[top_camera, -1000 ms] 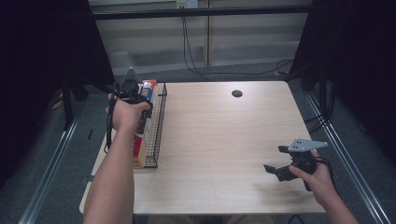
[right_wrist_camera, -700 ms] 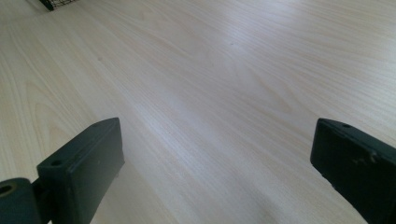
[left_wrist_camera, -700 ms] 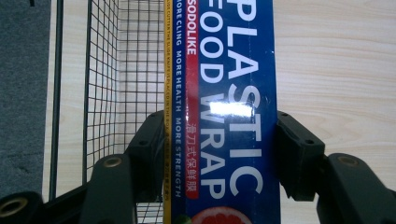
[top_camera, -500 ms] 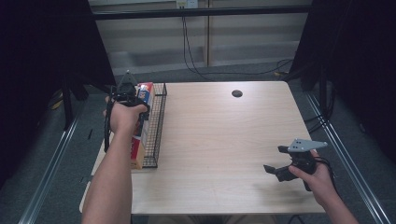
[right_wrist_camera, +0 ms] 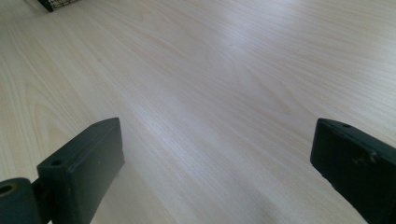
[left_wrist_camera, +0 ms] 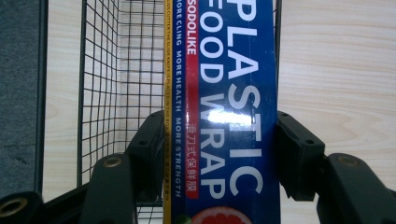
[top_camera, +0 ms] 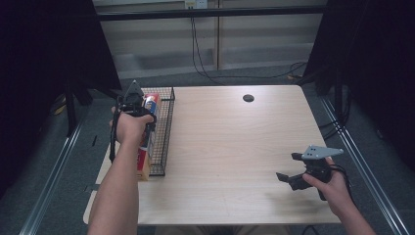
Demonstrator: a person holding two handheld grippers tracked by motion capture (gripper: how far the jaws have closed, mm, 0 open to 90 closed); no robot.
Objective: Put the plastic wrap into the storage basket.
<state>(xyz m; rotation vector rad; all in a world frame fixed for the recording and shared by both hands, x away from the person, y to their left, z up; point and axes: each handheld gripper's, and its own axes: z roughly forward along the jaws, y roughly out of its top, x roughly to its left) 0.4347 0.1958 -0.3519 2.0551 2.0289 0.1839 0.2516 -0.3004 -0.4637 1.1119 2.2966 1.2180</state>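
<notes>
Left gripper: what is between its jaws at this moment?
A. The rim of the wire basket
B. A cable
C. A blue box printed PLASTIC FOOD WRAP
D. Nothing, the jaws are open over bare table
C. In the left gripper view both black jaws press against the sides of the blue plastic wrap box, with the wire basket behind it; the high view shows the left gripper at that basket.

Box [top_camera: 145,147] in wire basket [top_camera: 166,132] — table's left
</notes>
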